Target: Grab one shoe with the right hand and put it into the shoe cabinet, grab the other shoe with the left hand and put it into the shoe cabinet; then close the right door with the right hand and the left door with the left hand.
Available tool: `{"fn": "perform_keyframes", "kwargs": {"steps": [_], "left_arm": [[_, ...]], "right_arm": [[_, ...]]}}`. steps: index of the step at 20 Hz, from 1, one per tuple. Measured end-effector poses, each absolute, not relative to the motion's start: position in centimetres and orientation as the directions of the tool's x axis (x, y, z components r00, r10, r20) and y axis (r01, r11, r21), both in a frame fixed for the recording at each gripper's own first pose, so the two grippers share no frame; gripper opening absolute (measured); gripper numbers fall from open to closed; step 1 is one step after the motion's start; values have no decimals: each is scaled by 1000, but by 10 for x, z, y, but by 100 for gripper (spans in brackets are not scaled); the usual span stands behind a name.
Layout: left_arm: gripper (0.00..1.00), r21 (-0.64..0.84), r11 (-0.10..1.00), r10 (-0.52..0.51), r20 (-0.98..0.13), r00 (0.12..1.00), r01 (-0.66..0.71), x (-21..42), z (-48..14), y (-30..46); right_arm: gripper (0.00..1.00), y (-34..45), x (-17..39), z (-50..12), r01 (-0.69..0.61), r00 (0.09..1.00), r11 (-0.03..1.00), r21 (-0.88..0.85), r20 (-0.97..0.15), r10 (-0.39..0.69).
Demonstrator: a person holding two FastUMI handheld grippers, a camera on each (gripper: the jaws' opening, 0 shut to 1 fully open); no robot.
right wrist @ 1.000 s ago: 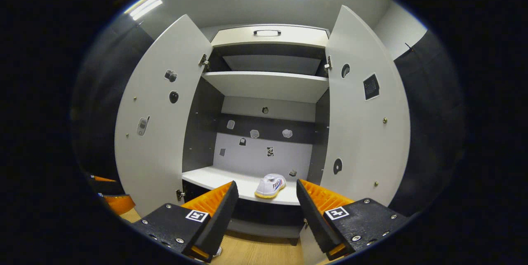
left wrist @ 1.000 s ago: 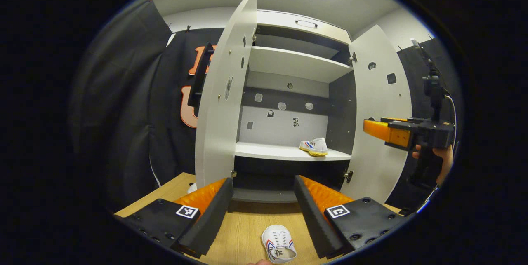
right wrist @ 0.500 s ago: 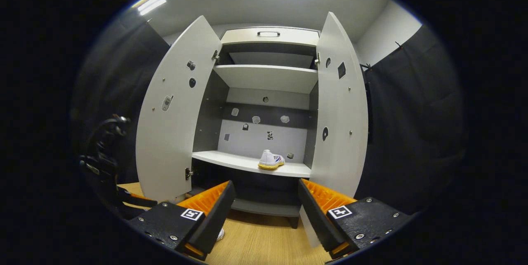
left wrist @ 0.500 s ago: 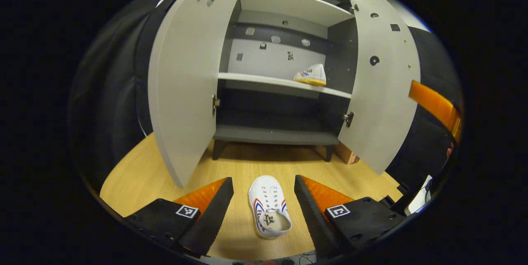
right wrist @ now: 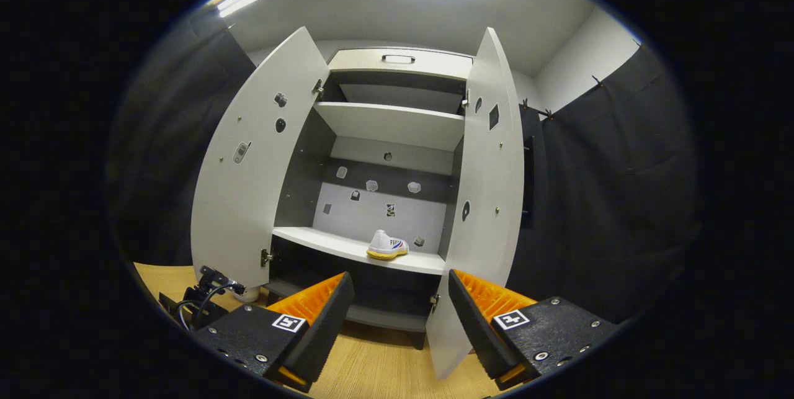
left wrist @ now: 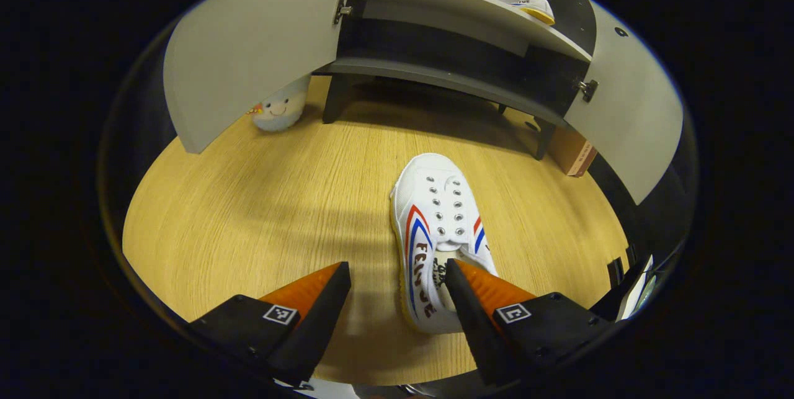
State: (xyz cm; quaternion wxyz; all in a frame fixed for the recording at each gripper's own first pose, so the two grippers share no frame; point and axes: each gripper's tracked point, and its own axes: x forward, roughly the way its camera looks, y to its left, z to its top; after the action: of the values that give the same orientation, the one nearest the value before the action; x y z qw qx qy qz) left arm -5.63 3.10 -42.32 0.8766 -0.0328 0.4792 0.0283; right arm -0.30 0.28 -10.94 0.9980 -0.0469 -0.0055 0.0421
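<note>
- The floor [left wrist: 260, 200] was pale wood with a fine straight grain and a soft, low sheen.
- The near shoe [left wrist: 437, 231] was white canvas cloth, matt, with small metal eyelets.
- The shoe cabinet [right wrist: 397, 126] had smooth, matt painted board for its doors and shelves, with small bright metal hinges.
- The shoe on the shelf [right wrist: 386, 245] looked like the same white cloth over a rubbery sole.
- The soft toy [left wrist: 280, 107] looked plush.
- The left claw [left wrist: 397, 287] had ridged plastic fingers.
- The booth wall [right wrist: 595, 200] was matt cloth, creased.
</note>
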Motion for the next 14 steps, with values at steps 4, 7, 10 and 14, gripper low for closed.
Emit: {"fn": "perform_keyframes", "kwargs": {"steps": [4,7,10,14], "left_arm": [[100,10,1000,22,-888,459,-29,-58,-434,31],[100,94,996,82,-894,440,4,-47,-442,33],[100,95,995,70,-871,486,28,-38,-440,36],[99,10,1000,22,-810,586,-24,-29,-447,31]], "right_arm": [[94,0,-5,-112,-86,996,988,-126,-8,86],[94,1,-5,-111,-94,996,988,-120,-7,93],[94,0,-3,-112,-93,996,992,-85,-11,92],[94,-5,2,-114,-83,996,992,-94,-18,82]]}}
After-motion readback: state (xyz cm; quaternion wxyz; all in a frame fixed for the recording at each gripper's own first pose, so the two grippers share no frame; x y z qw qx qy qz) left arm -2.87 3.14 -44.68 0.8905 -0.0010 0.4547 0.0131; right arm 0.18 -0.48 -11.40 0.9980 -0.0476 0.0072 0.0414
